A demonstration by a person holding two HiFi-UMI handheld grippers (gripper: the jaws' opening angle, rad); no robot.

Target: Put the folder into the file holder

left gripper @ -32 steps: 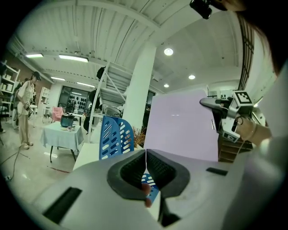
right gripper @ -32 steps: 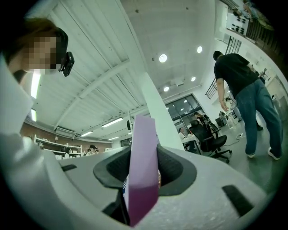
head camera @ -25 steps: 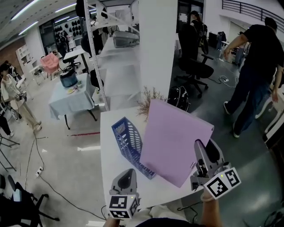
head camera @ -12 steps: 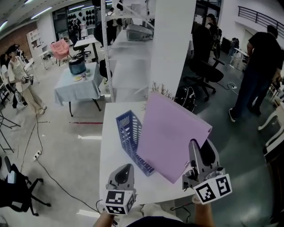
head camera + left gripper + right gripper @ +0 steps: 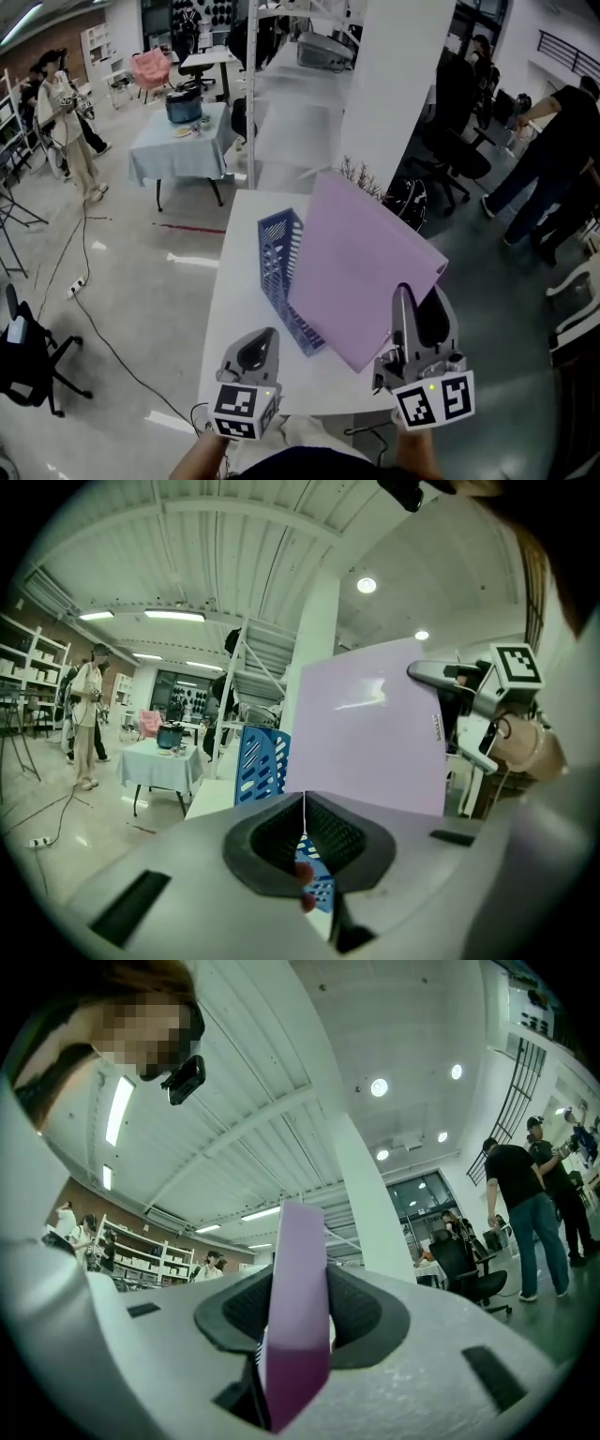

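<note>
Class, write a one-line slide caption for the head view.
Right tool grips a lilac folder beside the blue file holder on a white table; left tool empty, shut.

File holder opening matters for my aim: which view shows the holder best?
The head view: from above, most of the blue file holder shows on the table, partly behind the purple folder. The left gripper view shows part of it; the right gripper view shows none.

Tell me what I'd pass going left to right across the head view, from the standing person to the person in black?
standing person → cloth-covered table → file holder → folder → person in black
</note>
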